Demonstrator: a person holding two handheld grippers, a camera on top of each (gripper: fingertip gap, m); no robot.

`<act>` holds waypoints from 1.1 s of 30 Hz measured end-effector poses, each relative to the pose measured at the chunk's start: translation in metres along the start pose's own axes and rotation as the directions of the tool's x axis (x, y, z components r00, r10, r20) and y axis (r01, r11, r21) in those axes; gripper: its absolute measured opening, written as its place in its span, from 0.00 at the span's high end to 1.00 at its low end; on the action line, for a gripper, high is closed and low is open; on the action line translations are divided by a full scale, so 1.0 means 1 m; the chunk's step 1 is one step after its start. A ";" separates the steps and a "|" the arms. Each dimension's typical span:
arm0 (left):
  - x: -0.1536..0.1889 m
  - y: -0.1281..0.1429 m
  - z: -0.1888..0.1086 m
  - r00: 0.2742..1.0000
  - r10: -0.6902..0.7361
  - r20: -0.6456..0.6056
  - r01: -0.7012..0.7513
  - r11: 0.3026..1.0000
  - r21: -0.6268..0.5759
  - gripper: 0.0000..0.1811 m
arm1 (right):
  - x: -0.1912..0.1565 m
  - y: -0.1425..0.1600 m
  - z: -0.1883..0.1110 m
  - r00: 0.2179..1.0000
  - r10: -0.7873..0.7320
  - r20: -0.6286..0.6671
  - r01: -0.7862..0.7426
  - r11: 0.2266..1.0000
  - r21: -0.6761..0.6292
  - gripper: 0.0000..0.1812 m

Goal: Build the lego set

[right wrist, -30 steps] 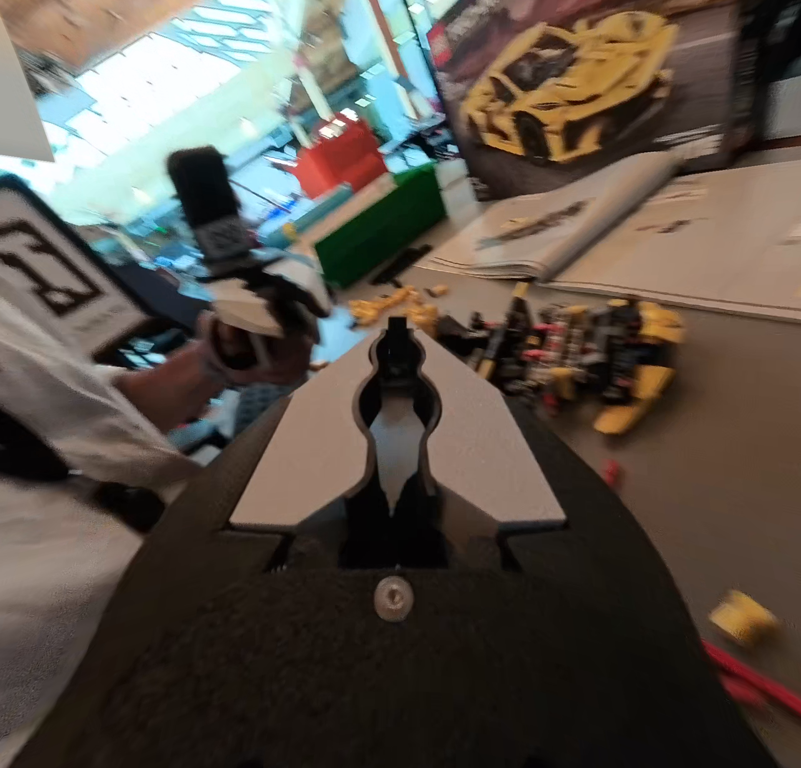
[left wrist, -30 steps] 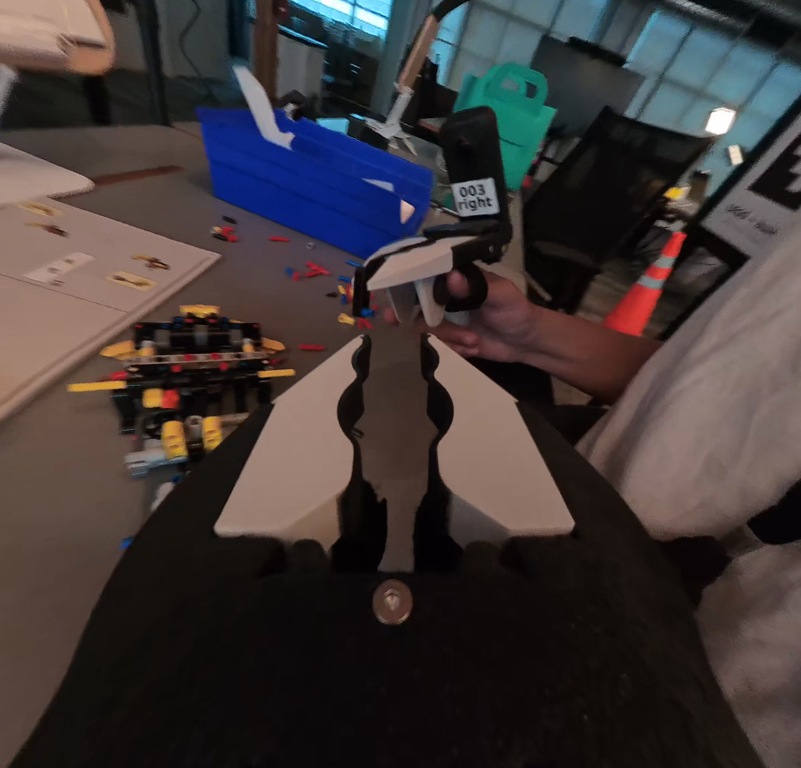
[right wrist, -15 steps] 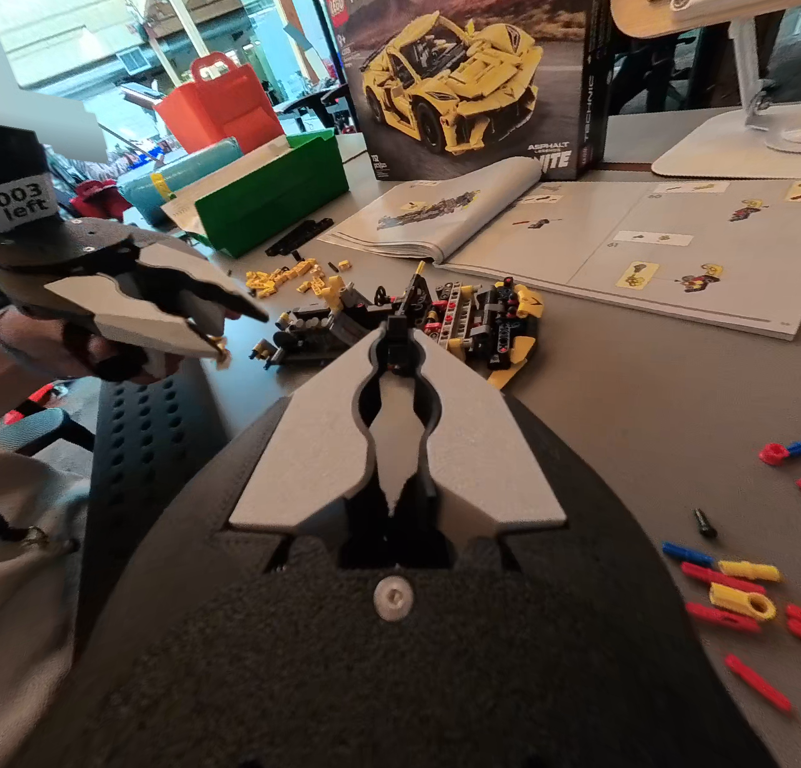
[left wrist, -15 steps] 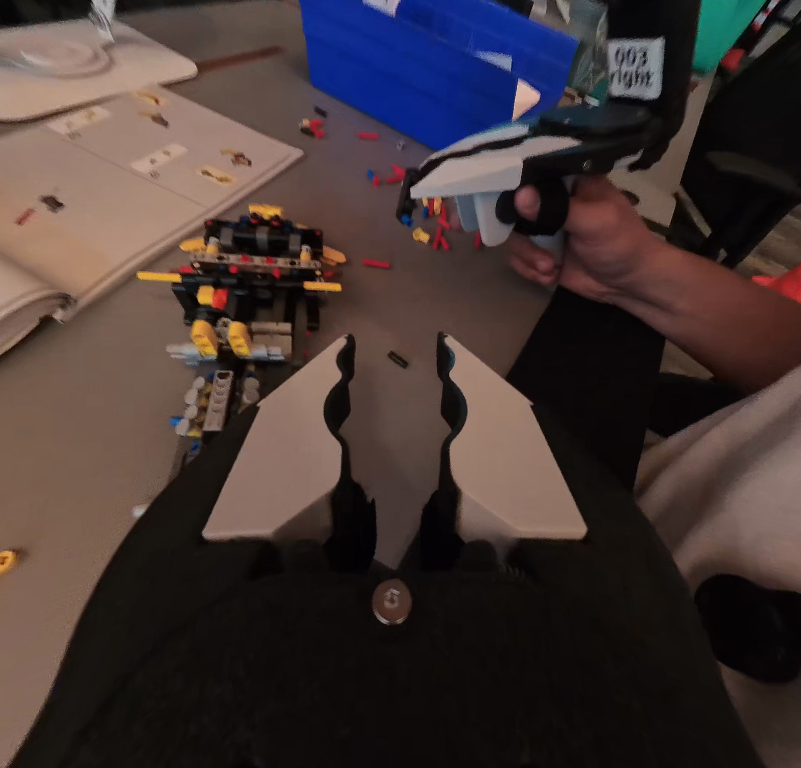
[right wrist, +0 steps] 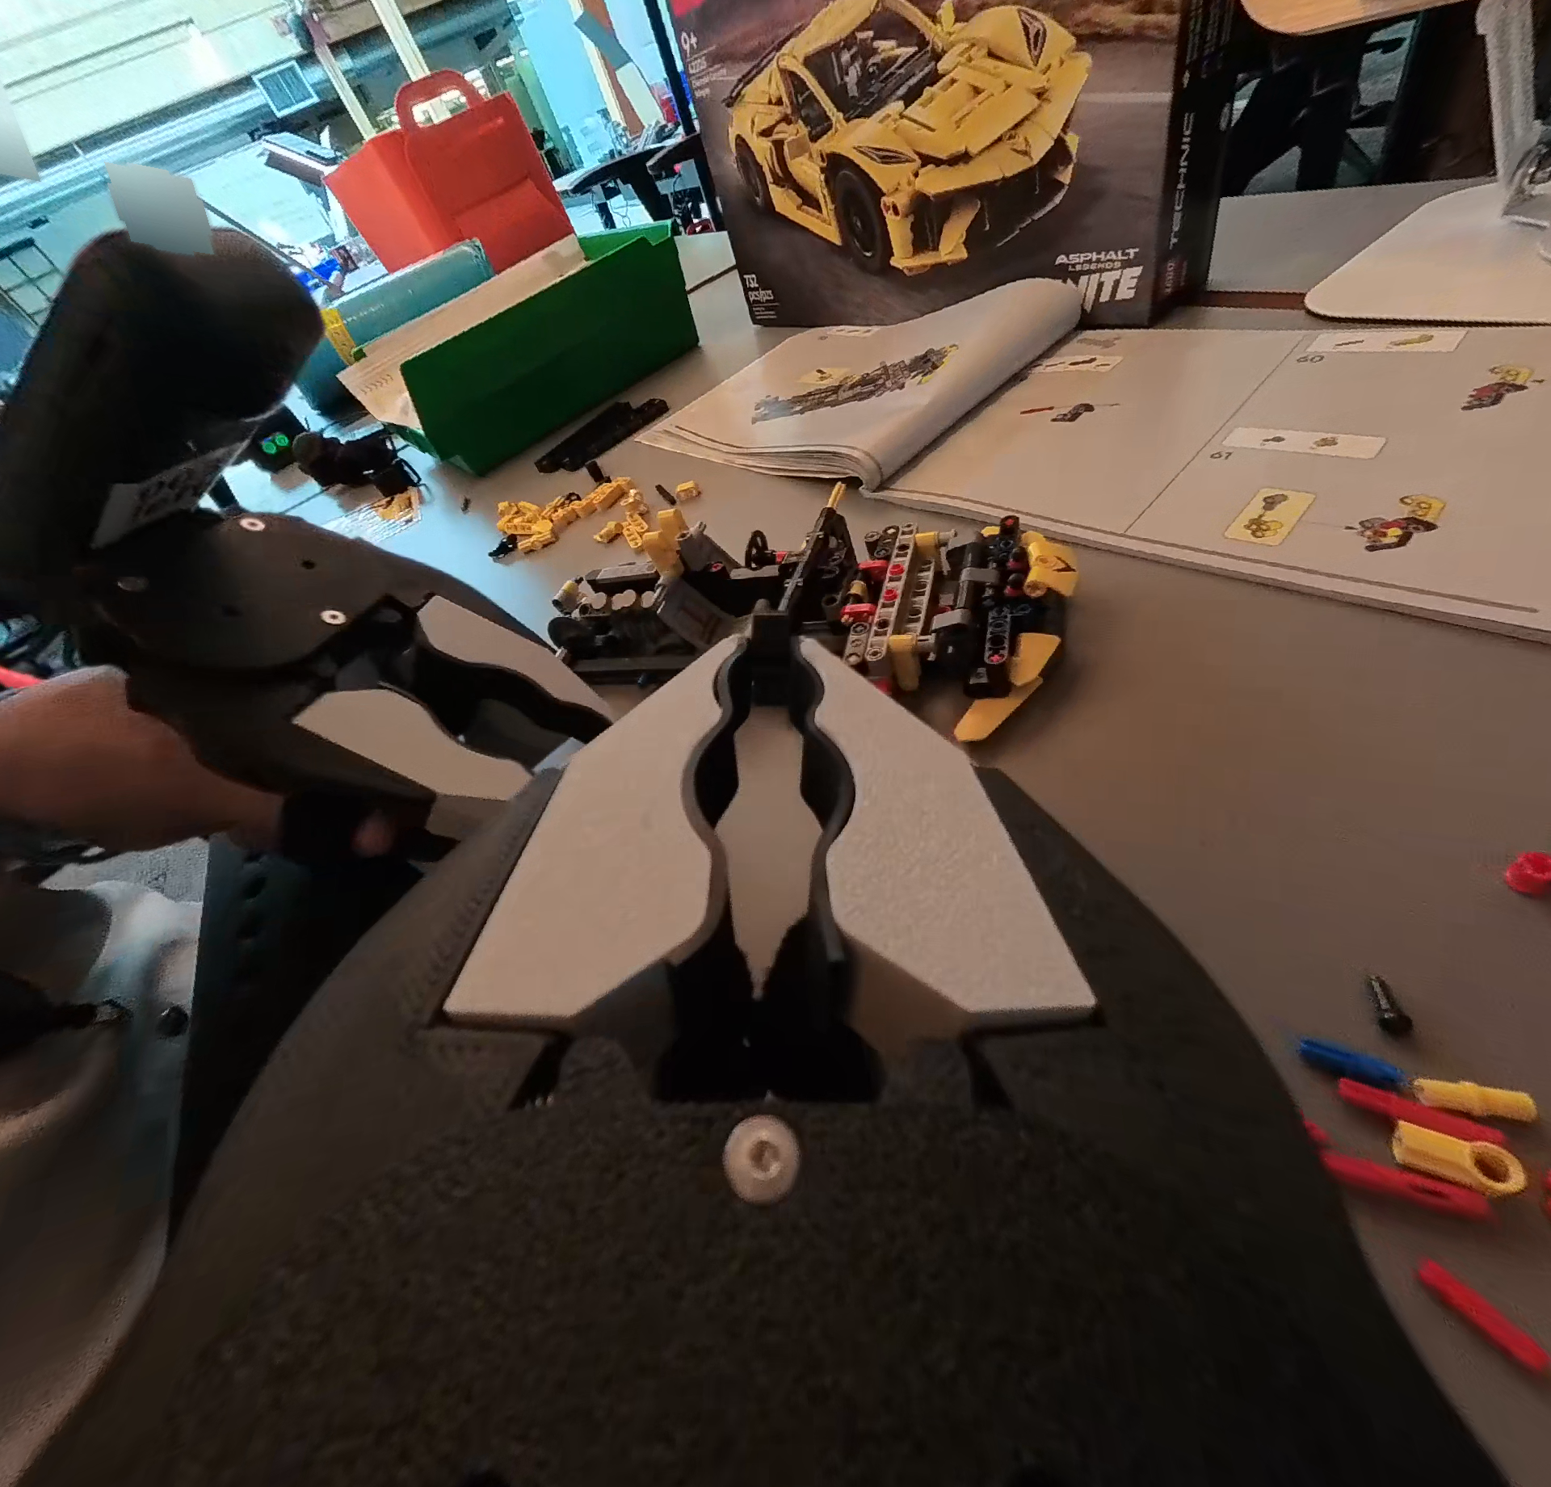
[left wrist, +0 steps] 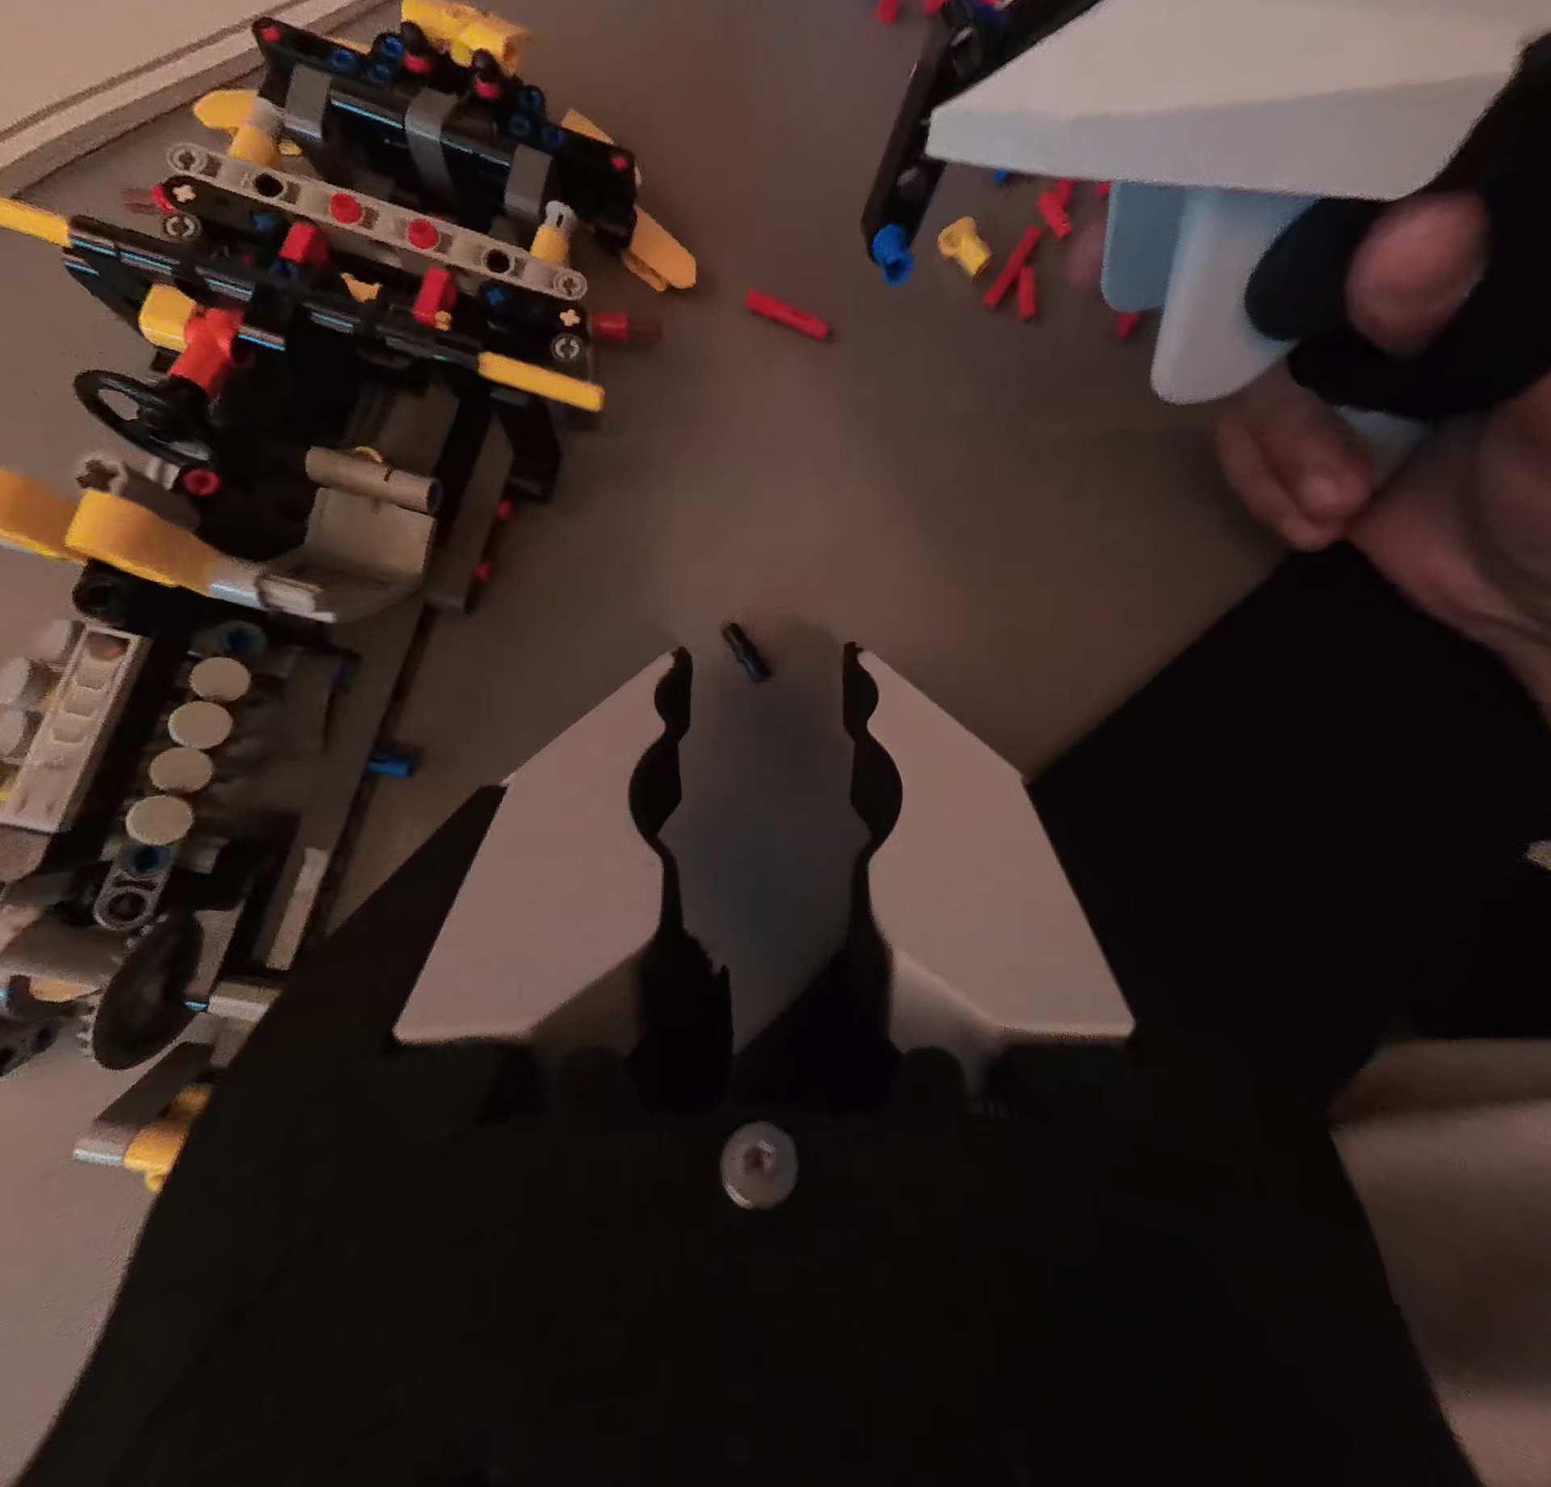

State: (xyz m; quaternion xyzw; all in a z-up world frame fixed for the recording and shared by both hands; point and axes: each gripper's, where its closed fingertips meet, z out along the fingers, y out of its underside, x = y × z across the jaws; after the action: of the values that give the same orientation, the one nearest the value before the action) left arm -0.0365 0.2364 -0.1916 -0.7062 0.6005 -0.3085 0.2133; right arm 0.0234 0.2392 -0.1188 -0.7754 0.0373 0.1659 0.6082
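The partly built black, yellow and grey lego car (left wrist: 336, 314) lies on the grey table, left of my left gripper (left wrist: 764, 656). That gripper is open, low over the table. A small black pin (left wrist: 745, 652) lies on the table between its fingertips. My right gripper (right wrist: 768, 649) is shut on a long black beam (right wrist: 806, 561) and holds it in front of the car (right wrist: 881, 607). In the left wrist view the beam (left wrist: 911, 138) hangs from the right gripper (left wrist: 948, 87) with a blue pin (left wrist: 890, 245) at its lower end. The left gripper (right wrist: 571, 746) shows at the left of the right wrist view.
Loose red, blue and yellow pins (right wrist: 1443, 1136) lie at the right, with a black pin (right wrist: 1389, 1004). Yellow pieces (right wrist: 579, 515), a green bin (right wrist: 545, 356), an open instruction booklet (right wrist: 1175, 431) and the set's box (right wrist: 948, 129) stand behind the car. A red pin (left wrist: 787, 315) lies ahead.
My left gripper has dropped from chest height towards the table and now straddles the black pin, still open. My right gripper stays shut on the beam and has swung towards the car.
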 end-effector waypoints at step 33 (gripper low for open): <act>0.007 -0.083 -0.093 0.320 -0.475 -0.820 0.792 0.609 -0.043 0.98 | -0.054 -0.035 0.025 0.983 -0.052 0.178 0.011 0.975 0.222 0.96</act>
State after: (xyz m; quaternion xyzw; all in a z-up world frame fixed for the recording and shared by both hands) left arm -0.0407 0.2514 -0.0681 -0.6282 0.2246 -0.7410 -0.0770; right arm -0.0237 0.2646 -0.0754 -0.6853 -0.0130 0.2216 0.6936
